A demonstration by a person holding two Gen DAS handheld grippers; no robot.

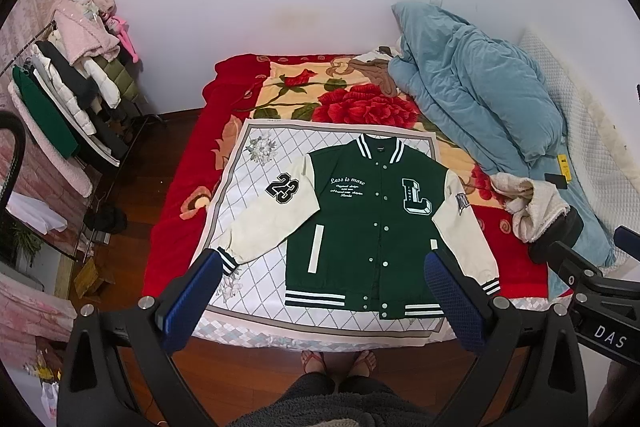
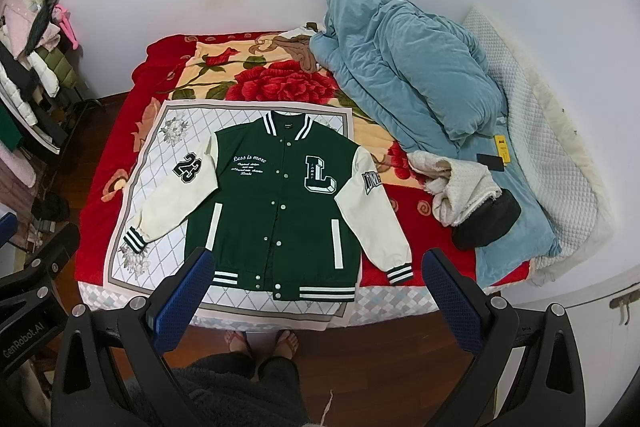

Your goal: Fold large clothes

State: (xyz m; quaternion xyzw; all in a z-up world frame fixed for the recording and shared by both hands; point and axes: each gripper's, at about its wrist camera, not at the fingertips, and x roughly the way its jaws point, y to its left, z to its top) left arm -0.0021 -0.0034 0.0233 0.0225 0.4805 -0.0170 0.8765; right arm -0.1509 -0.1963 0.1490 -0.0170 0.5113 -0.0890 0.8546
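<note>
On the bed [image 1: 176, 211], as the left wrist camera sees it, a green varsity jacket [image 1: 360, 227] with cream sleeves lies flat, front side up and buttoned, on a white diamond-pattern cloth [image 1: 256, 195]. This cloth covers part of a red flower blanket [image 1: 352, 103]. The left gripper [image 1: 324, 295] is above the near edge of the bed; its blue fingers [image 1: 192, 295] are spread wide and grasp nothing. A blue quilt [image 1: 480, 87] is heaped on the far right side of the bed, and a clothes rack [image 1: 72, 91] stands at the left by the wall.

From the right wrist camera, the jacket [image 2: 276, 203] is spread the same way, both sleeves angled outward, its hem near the bed's front edge. The right gripper [image 2: 316, 291] is also released, its fingers [image 2: 452, 299] far apart, above the bed edge and not touching the jacket. A cream and black garment [image 2: 464, 195] lies crumpled just beside the quilt [image 2: 408, 67]. The person's feet [image 2: 264, 343] stand on the wooden floor [image 2: 380, 355].
</note>
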